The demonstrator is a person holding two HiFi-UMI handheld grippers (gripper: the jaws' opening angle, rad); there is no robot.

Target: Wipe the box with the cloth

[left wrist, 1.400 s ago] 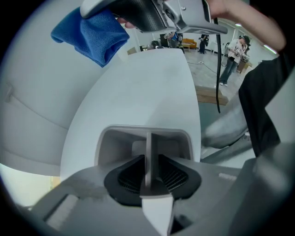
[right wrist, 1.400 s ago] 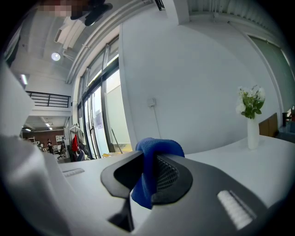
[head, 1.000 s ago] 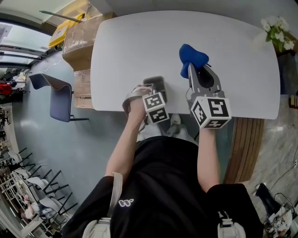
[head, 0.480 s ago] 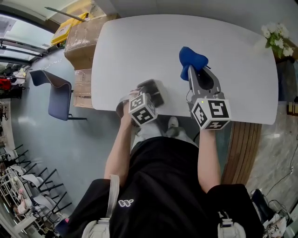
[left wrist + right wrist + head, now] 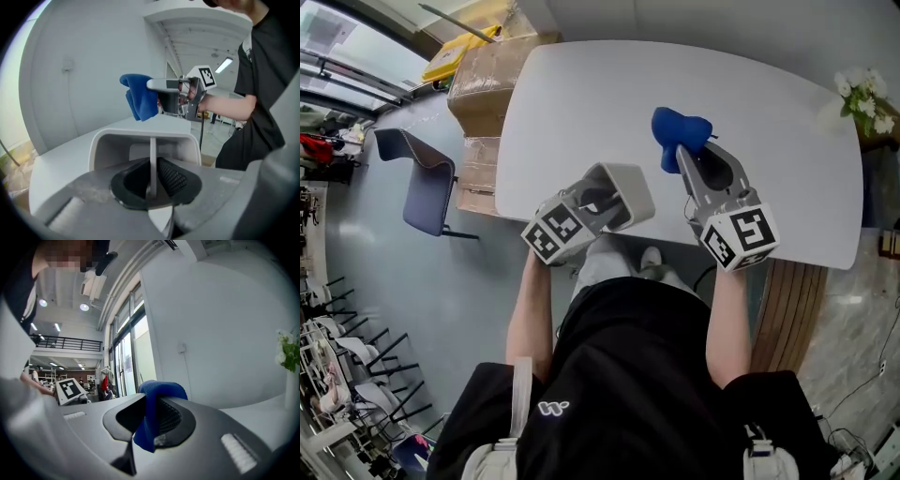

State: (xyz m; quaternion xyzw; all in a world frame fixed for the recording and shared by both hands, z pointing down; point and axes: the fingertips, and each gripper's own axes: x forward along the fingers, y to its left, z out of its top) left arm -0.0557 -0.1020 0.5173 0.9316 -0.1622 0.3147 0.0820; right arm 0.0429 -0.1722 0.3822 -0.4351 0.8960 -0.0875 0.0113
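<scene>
Left gripper [image 5: 151, 185] clamped on the box [image 5: 140, 140]; right gripper [image 5: 149, 427] clamped on the cloth [image 5: 157, 392].
Left jaws, which have just been closing, pinch one thin box wall above the table's [image 5: 769, 103] near edge; the cloth hangs over the table, apart from the box. Wiping appears not yet begun. Only the left gripper view shows the box's hollow interior; only the head view shows the table edge.
</scene>
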